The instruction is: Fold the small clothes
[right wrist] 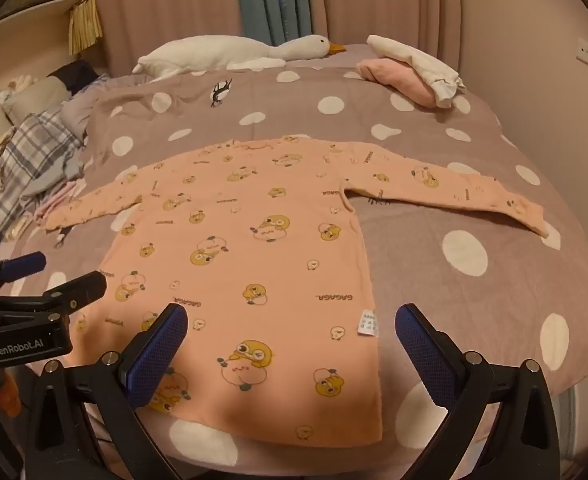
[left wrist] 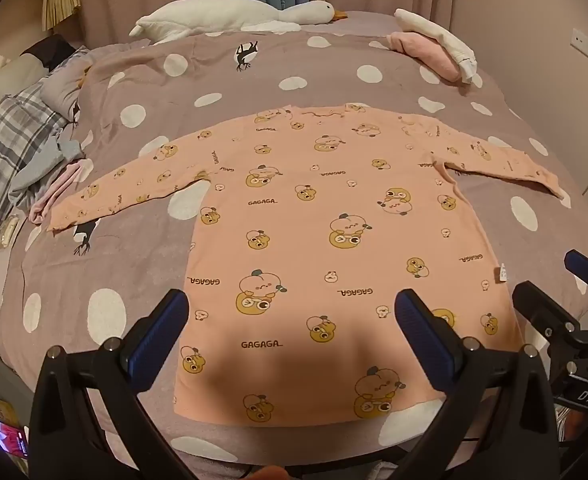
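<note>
A small peach long-sleeved shirt point(left wrist: 326, 232) point(right wrist: 253, 248) with yellow duck prints lies flat on the bed, both sleeves spread out sideways, hem toward me. My left gripper point(left wrist: 291, 312) hovers open above the hem's middle, nothing between its blue pads. In its own view my right gripper point(right wrist: 291, 326) hovers open over the shirt's lower right side, near the white care label point(right wrist: 368, 324). Each gripper shows at the edge of the other's view: the right gripper point(left wrist: 550, 280) at the right edge, the left gripper point(right wrist: 69, 270) at the left edge.
The bed has a mauve cover point(left wrist: 141, 264) with white dots. A white goose plush point(left wrist: 229, 16) lies at the far end, with folded pink and white clothes point(left wrist: 438, 52) at the far right. Crumpled plaid bedding and clothes point(left wrist: 17, 148) pile at the left.
</note>
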The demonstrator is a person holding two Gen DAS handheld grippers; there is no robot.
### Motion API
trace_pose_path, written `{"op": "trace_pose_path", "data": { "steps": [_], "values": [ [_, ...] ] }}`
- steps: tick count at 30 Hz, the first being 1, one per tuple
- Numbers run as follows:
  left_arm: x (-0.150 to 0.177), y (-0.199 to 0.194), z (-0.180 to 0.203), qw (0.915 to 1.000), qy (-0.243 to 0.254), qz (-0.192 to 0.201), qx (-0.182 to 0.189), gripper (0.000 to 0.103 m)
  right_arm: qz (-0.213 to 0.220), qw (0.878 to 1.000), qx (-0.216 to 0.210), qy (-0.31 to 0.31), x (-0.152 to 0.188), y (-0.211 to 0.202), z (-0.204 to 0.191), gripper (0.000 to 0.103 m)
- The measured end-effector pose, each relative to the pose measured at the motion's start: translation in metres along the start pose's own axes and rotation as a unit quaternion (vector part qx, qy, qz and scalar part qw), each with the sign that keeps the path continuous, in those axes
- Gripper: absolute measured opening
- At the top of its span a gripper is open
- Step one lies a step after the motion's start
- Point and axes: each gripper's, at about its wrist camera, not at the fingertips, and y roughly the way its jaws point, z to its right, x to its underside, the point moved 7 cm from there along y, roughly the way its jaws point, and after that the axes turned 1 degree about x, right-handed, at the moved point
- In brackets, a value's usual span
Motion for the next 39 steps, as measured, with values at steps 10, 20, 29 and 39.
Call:
{"op": "trace_pose_path", "data": {
  "steps": [10,20,29,39],
  "values": [
    [0.0,0.0,0.01,0.9999,-0.007,-0.005,0.012,0.103,0.009,1.0,-0.001,0.002,-0.006,-0.01,0.011,0.103],
    [0.003,-0.01,0.01,0.9998,0.002,0.007,0.02,0.103,0.016,1.0,0.003,-0.001,-0.005,-0.016,0.007,0.103],
    [0.002,-0.015,0.014,0.9997,0.005,0.009,0.021,0.103,0.019,1.0,0.003,-0.003,-0.004,-0.02,0.006,0.103],
    [0.002,-0.016,0.016,0.9997,0.006,0.01,0.021,0.103,0.019,1.0,0.003,-0.004,-0.004,-0.02,0.005,0.103]
  ]
}}
